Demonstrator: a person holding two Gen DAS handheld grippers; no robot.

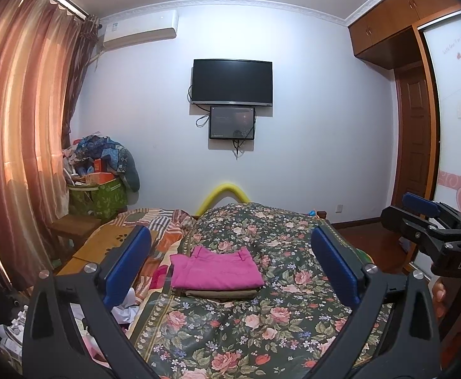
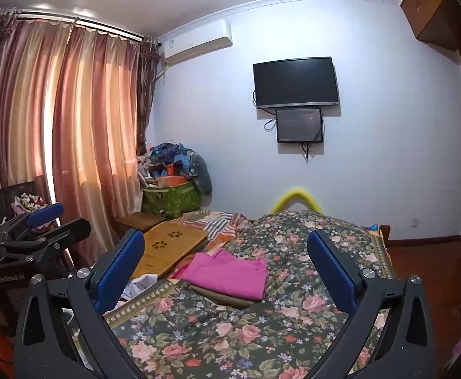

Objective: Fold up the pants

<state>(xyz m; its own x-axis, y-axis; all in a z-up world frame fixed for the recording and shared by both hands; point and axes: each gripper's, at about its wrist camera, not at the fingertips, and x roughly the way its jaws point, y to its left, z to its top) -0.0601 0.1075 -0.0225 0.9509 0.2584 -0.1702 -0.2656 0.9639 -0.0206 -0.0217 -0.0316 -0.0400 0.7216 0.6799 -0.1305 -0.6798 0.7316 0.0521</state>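
Folded pink pants (image 1: 216, 268) lie on top of a folded olive-brown garment (image 1: 221, 294) on the floral bedspread (image 1: 262, 325). The stack also shows in the right wrist view, pink pants (image 2: 230, 273) over the brown garment (image 2: 221, 297). My left gripper (image 1: 230, 262) is open and empty, held above the bed in front of the stack. My right gripper (image 2: 227, 268) is open and empty too, raised to the right of the left one. The right gripper also shows at the right edge of the left wrist view (image 1: 426, 218), and the left gripper at the left of the right wrist view (image 2: 41, 221).
A wooden lap tray (image 2: 170, 246) lies on the bed's left side beside striped bedding (image 1: 164, 230). A green bag piled with clothes (image 1: 101, 189) stands by the curtain (image 1: 25, 126). A yellow foam rail (image 1: 227, 194) marks the bed's far end. A wardrobe (image 1: 416, 110) is at right.
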